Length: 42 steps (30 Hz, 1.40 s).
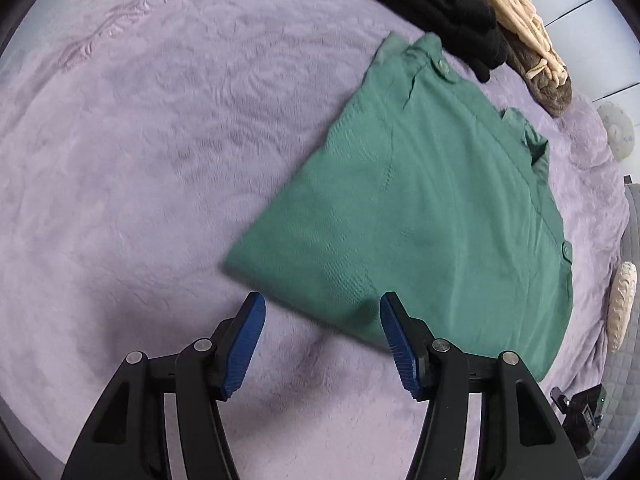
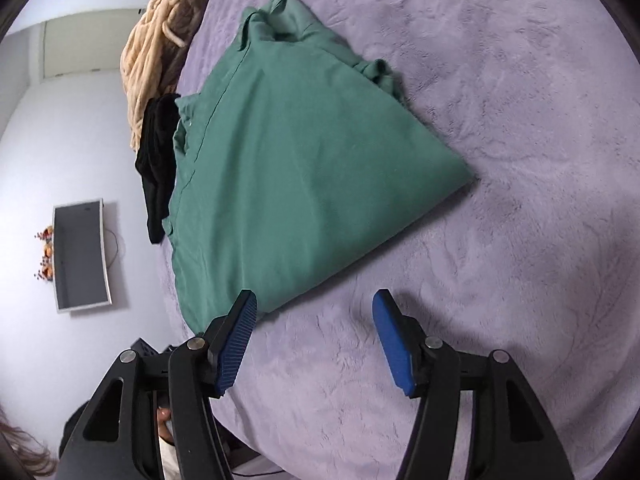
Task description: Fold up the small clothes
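Left wrist view looks down on a green garment, folded flat on a lilac plush blanket that covers a bed. No brand, label or writing can be read anywhere in either view; only small buttons show near the garment's waistband. The left gripper hangs with its blue-padded jaws spread wide and nothing between them, its right pad just over the garment's near edge. Beyond the garment lie a black garment and a cream knitted throw, both at the far side of the blanket. A grey quilted cover shows at the right rim.

Right wrist view shows the same green garment from the other side, one folded corner pointing right. The right gripper is also wide and empty, its left pad at the garment's near hem. The black garment touches the green one's left edge, with the cream throw beside it. Behind stand white walls and a wall-mounted dark screen, with small orange decorations beside it.
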Available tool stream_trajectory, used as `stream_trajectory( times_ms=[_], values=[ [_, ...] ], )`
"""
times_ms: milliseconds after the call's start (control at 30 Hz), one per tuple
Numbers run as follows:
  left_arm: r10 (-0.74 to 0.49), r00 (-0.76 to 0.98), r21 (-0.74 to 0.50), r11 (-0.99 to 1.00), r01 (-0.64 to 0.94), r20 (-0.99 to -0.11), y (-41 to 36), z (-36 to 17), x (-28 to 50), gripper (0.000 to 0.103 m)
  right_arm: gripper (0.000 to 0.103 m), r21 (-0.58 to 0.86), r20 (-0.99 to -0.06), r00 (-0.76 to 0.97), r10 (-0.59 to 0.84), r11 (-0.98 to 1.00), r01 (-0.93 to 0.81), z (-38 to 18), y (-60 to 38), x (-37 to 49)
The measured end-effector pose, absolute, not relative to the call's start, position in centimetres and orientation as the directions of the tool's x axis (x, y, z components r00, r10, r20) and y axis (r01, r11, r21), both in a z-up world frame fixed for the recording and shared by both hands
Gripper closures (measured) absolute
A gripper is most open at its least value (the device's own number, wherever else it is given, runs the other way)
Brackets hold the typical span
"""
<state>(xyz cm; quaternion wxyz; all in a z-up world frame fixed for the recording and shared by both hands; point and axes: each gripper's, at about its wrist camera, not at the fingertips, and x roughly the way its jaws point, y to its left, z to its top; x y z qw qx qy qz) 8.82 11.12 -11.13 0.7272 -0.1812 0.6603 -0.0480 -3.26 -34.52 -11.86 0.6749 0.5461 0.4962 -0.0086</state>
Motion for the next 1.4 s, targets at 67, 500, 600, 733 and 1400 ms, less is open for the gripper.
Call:
stream_trajectory(
  times_ms=[67, 500, 600, 733, 1400],
  values=[
    [-0.338, 0.09, -0.349, 0.921, -0.176, -0.937, 10.3, -12.6, 8.7, 0.042, 0.039, 0.737, -0.671, 0.543, 0.504, 0.376, 0.562, -12.4, -35.2, -2.9],
    [-0.403, 0.195, -0.443, 0.859, -0.257, -0.894, 10.6, -14.4, 11.7, 0.042, 0.049, 0.789, -0.597, 0.653, 0.466, 0.196, 0.582, -14.6, -36.5, 0.4],
    [-0.419, 0.257, -0.48, 0.837, -0.263, -0.871, 11.3, -13.8, 11.0, 0.071, 0.094, 0.793, -0.59, 0.654, 0.474, 0.191, 0.578, -14.5, -36.3, 0.5],
    [-0.441, 0.317, -0.512, 0.838, -0.188, -0.84, 11.7, -11.4, 10.4, 0.096, 0.098, 0.876, -0.477, 0.717, 0.509, 0.215, 0.431, -10.8, -35.7, 0.6],
    [-0.403, 0.347, -0.46, 0.883, -0.097, -0.847, 12.5, -8.5, 8.7, 0.1, 0.089, 0.817, -0.576, 0.687, 0.443, 0.309, 0.486, -9.7, -34.4, -4.2]
  ],
)
